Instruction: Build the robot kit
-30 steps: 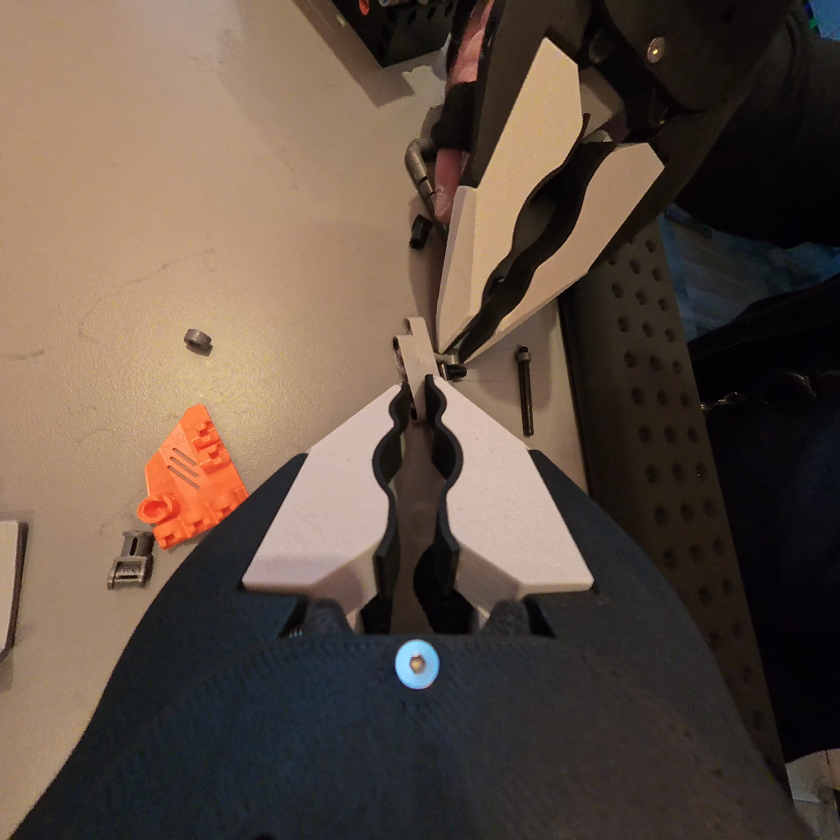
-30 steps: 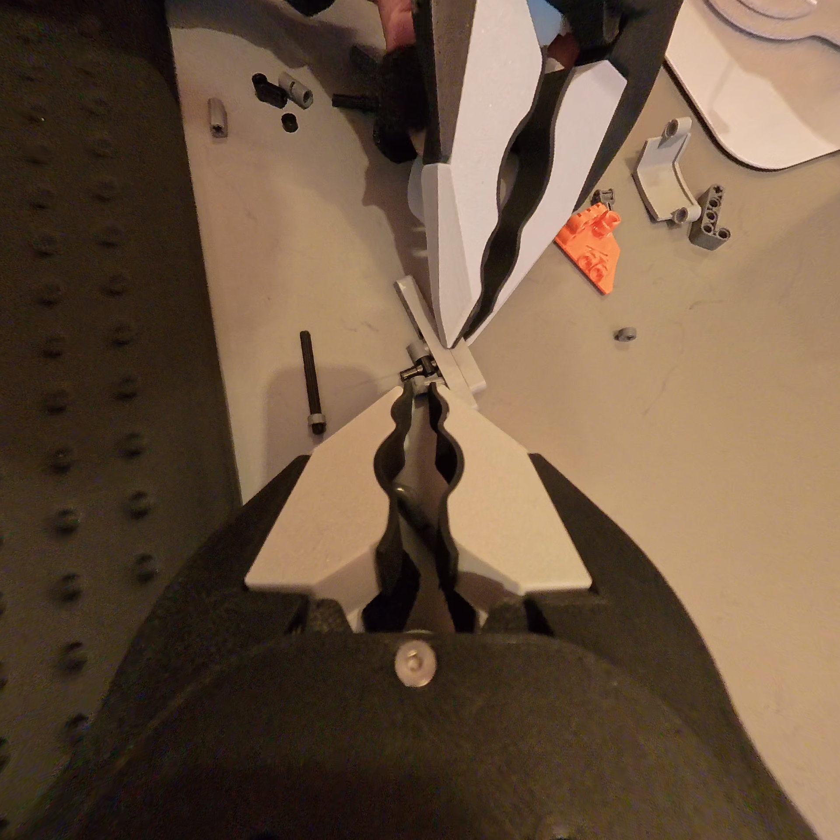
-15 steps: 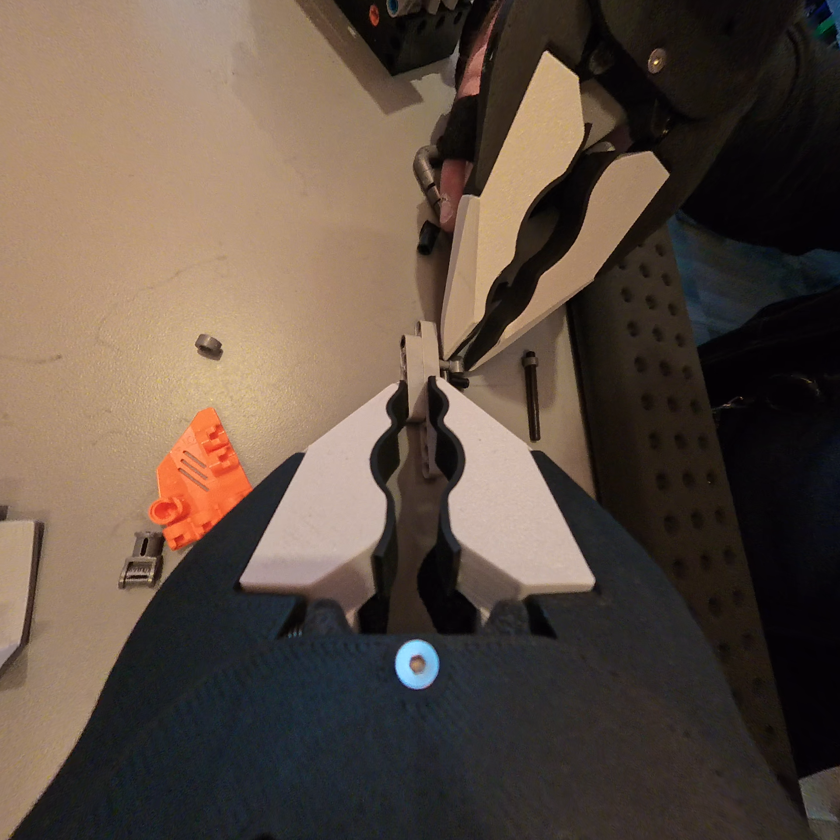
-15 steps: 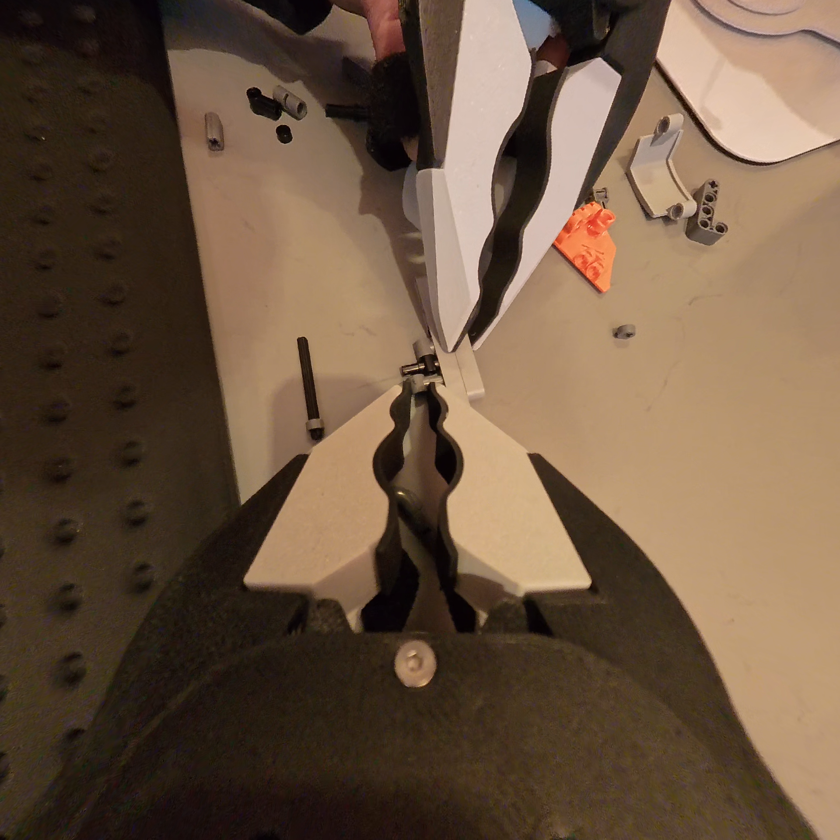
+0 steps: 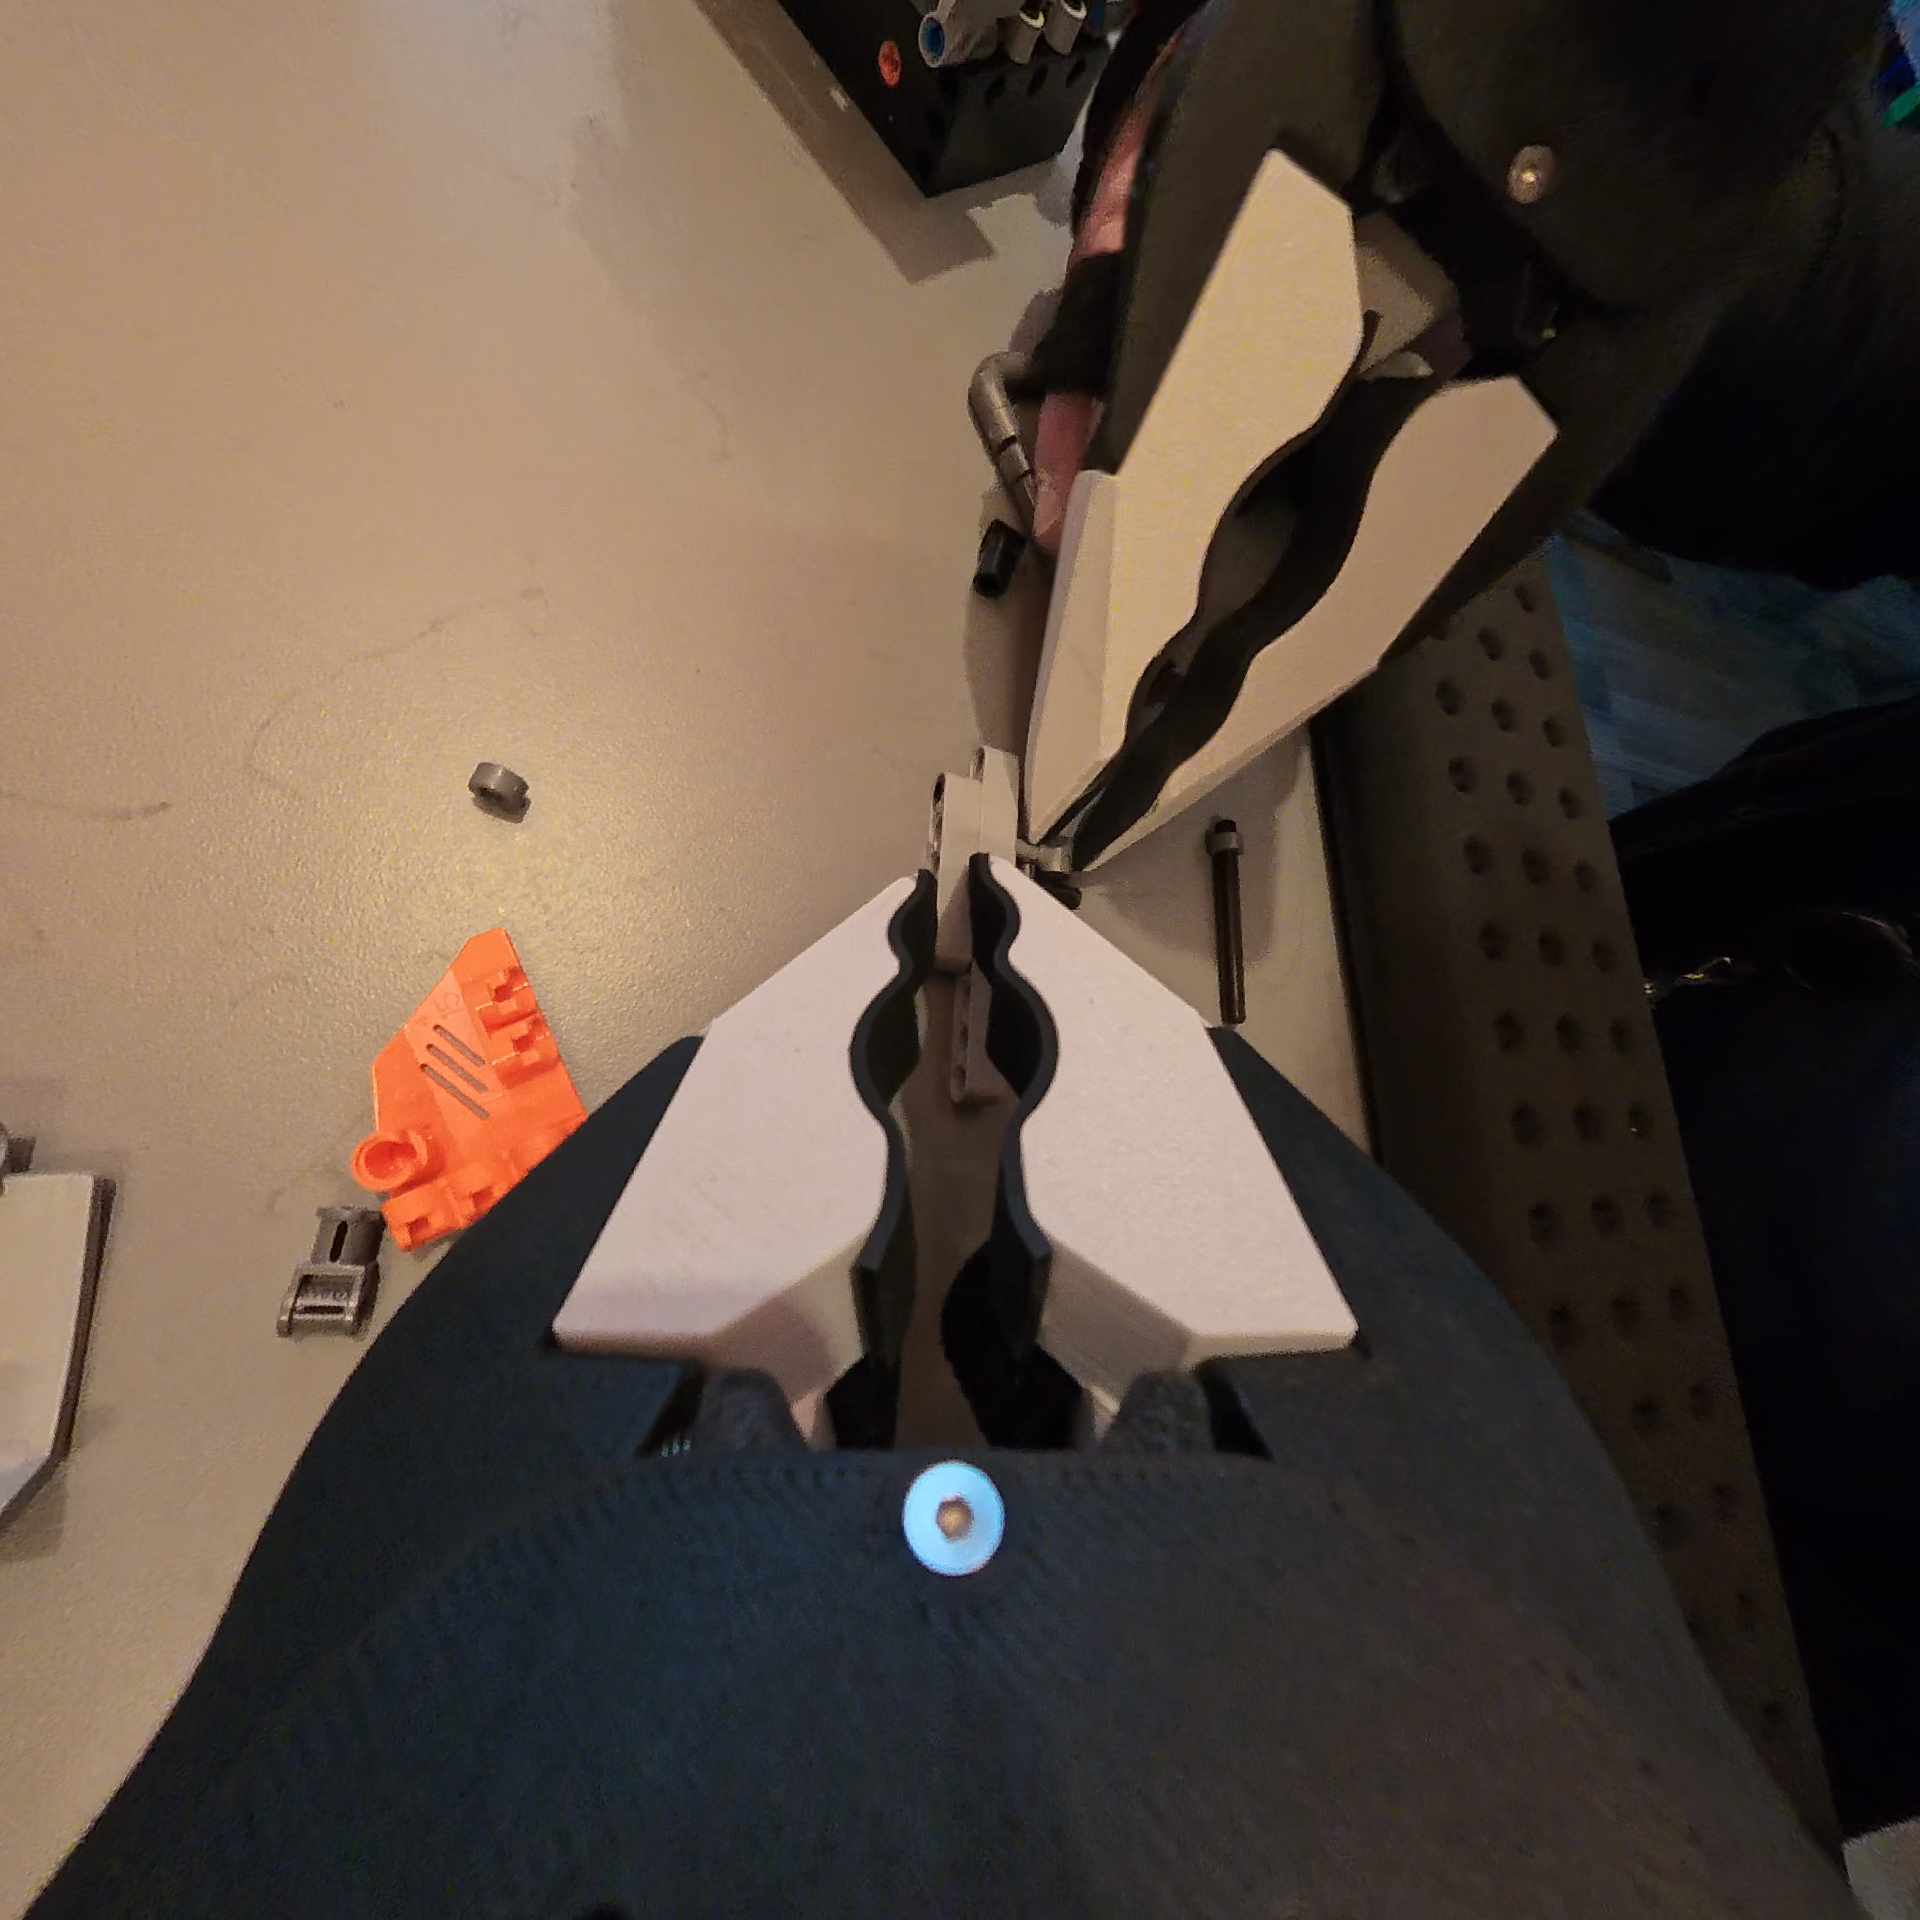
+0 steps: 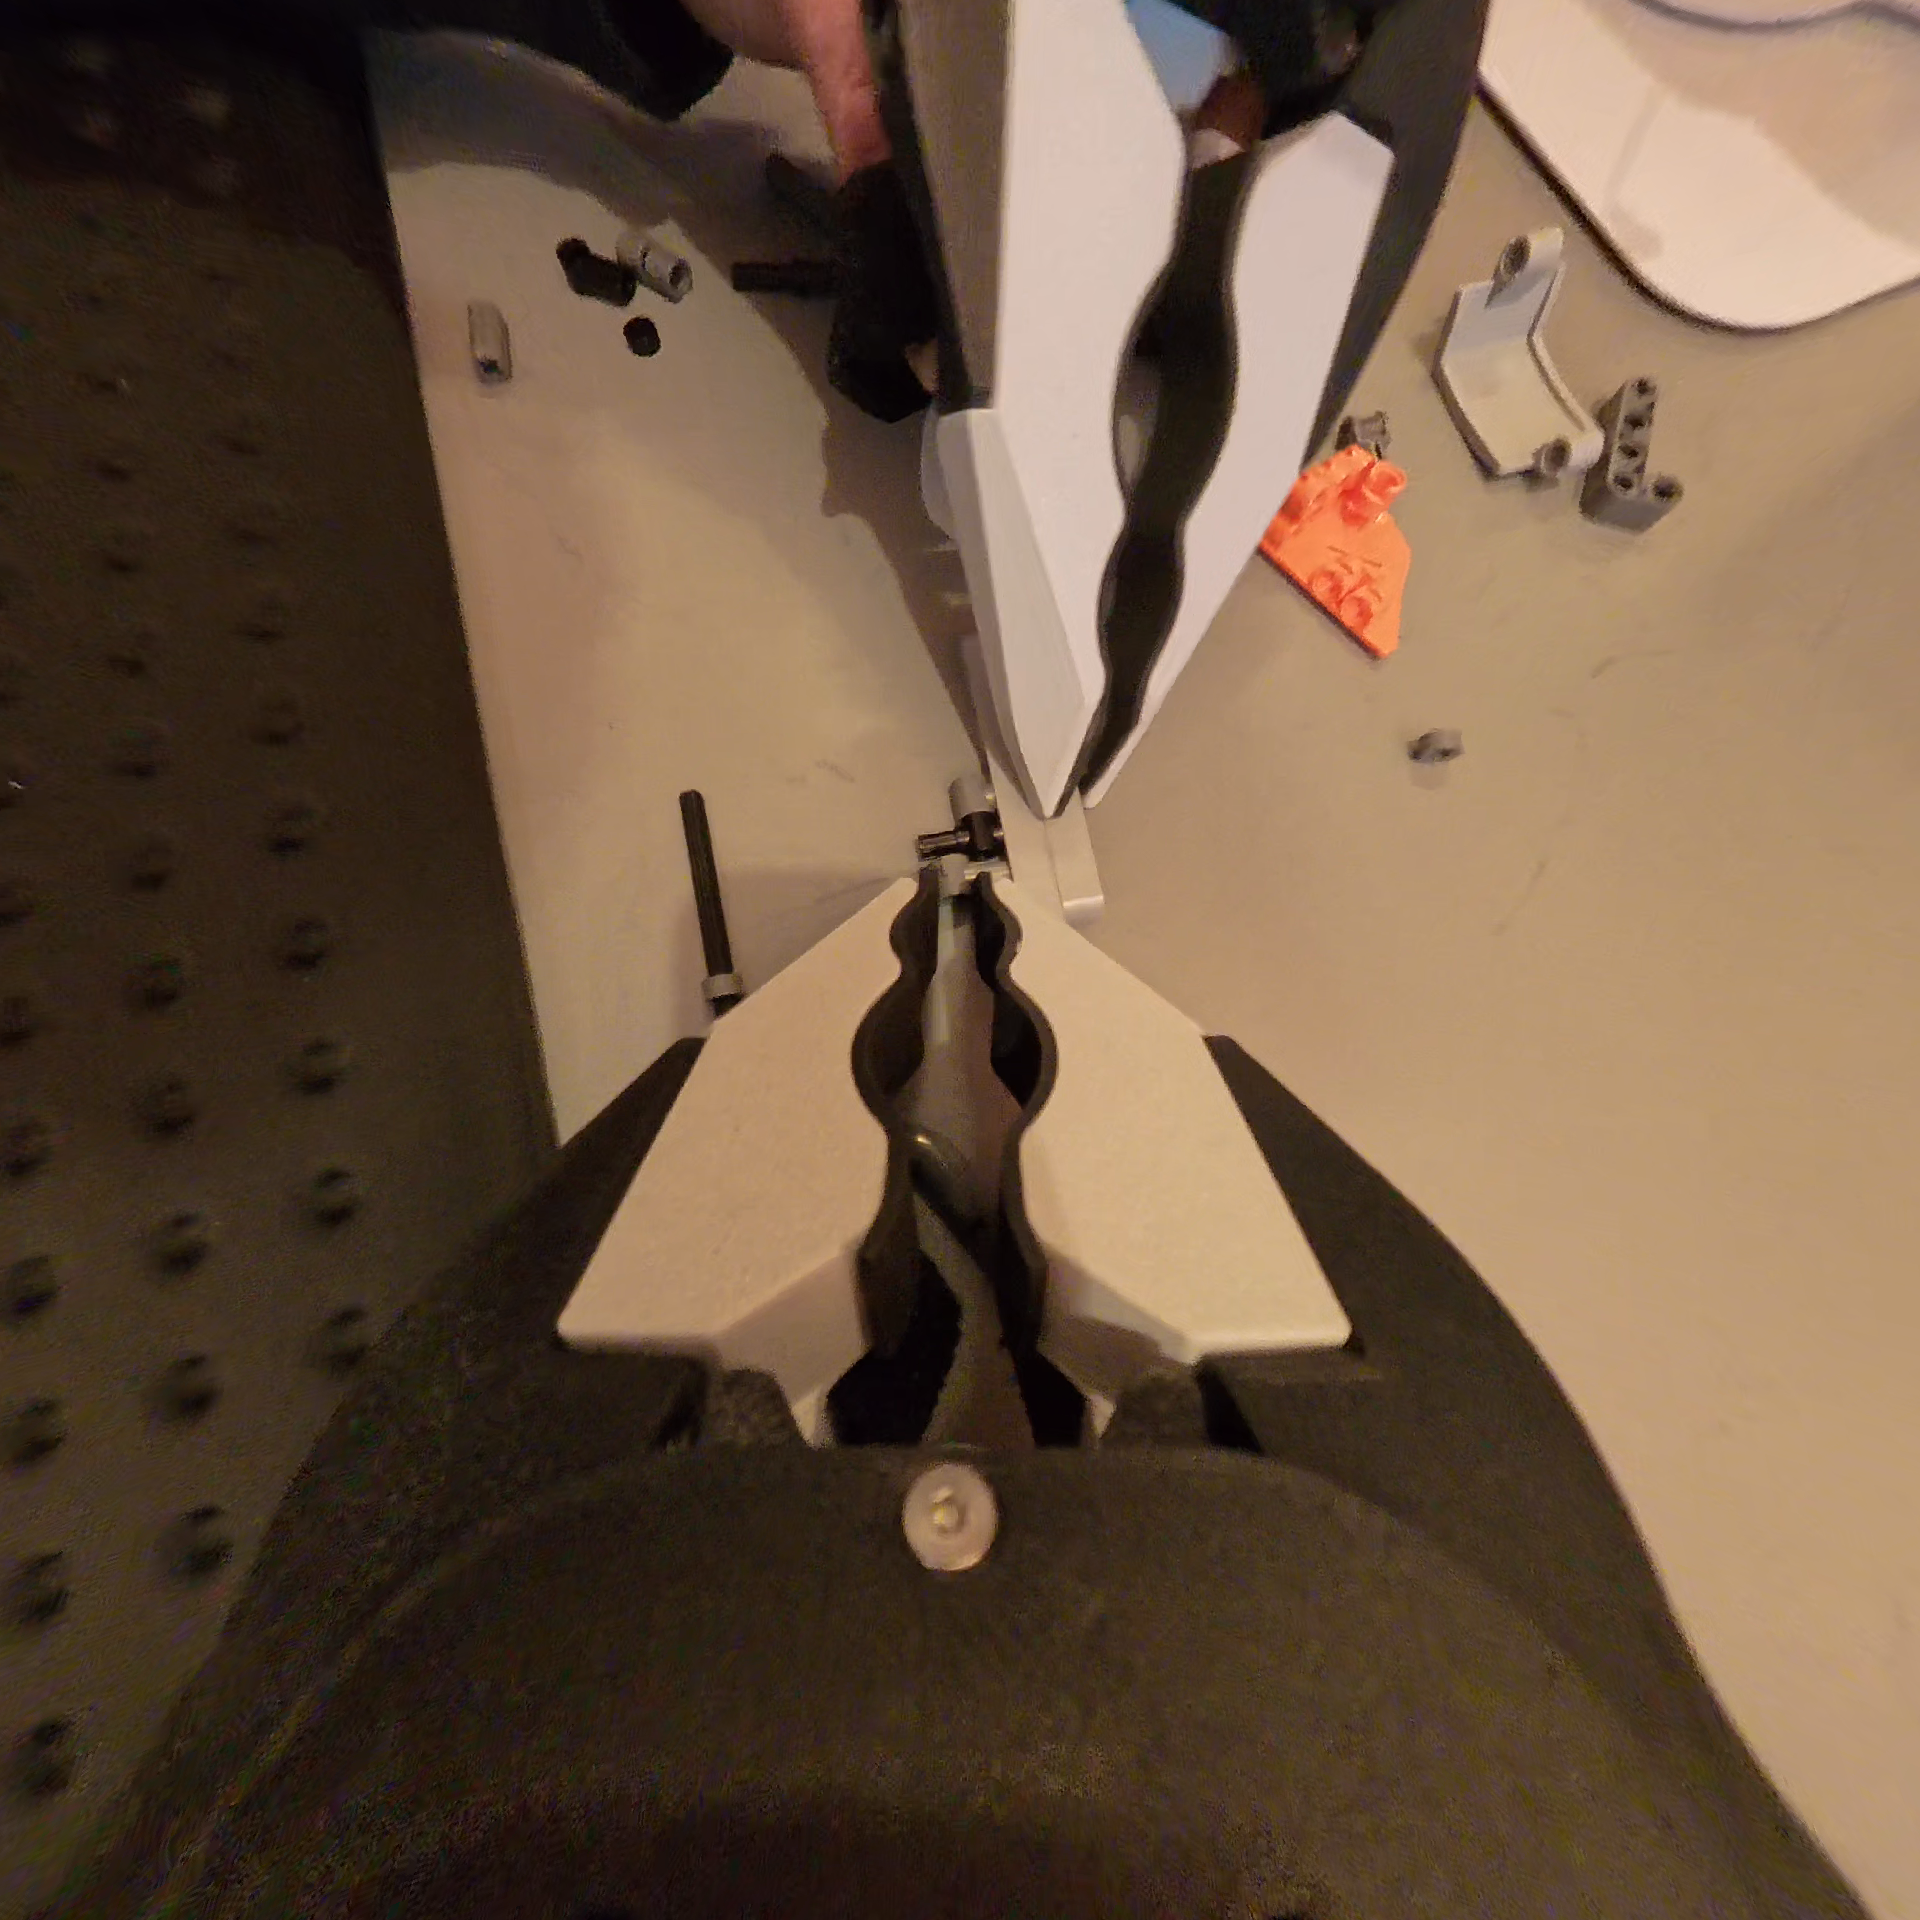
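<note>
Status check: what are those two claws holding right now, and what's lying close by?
Left gripper shut on grey beam. Right gripper shut on small grey-black connector, tip against beam. Black axle and orange piece lying nearby.

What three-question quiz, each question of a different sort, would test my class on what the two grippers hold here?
1. True or false: the left gripper is open and empty.
2. Multiple choice: the flat piece lying to the left of the left gripper is A blue, B orange, C green.
3. Short answer: what is the right gripper clamping?

Key
1. False: its jaws are shut on a light grey beam.
2. B.
3. A grey connector piece with a black pin through it.
</note>
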Tool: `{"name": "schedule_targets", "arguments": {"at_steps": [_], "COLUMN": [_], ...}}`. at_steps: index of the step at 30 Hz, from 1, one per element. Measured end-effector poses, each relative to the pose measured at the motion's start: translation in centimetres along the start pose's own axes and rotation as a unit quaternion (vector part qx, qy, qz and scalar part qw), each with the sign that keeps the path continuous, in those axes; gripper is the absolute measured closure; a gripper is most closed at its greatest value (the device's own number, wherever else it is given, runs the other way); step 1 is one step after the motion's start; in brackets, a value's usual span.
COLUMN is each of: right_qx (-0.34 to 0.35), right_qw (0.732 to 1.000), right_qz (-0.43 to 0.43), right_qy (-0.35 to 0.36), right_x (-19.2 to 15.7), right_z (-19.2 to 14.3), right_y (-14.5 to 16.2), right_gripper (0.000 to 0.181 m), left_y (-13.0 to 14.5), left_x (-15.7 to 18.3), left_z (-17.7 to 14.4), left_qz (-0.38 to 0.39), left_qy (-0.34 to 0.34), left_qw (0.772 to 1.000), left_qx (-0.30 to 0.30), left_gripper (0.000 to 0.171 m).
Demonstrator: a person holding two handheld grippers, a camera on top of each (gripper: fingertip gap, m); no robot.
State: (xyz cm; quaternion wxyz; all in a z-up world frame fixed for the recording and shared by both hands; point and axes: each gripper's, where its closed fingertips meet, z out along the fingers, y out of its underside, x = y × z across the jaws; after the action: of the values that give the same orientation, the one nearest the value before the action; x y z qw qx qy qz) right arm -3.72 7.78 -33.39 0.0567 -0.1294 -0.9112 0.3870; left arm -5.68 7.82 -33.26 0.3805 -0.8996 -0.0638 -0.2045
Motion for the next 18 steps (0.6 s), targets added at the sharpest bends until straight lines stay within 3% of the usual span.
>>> {"name": "schedule_targets", "arguments": {"at_steps": [2,18], "right_qx": [0.0,-0.016], "right_qw": [1.0,0.999], "right_qz": [0.025,-0.021], "right_qy": [-0.018,0.034], "right_x": [-0.07,0.08], "right_z": [0.02,-0.33], "right_y": [0.16,0.24], "right_gripper": [0.177,0.174], "left_y": [0.02,-0.04], "left_x": [0.0,0.06], "left_z": [-0.01,-0.17], "left_qz": [0.002,0.02], "left_qy": [0.0,0.005], "left_qw": [1.0,1.0], "left_qx": [-0.001,-0.011], "left_gripper": [0.168,0.166]}}
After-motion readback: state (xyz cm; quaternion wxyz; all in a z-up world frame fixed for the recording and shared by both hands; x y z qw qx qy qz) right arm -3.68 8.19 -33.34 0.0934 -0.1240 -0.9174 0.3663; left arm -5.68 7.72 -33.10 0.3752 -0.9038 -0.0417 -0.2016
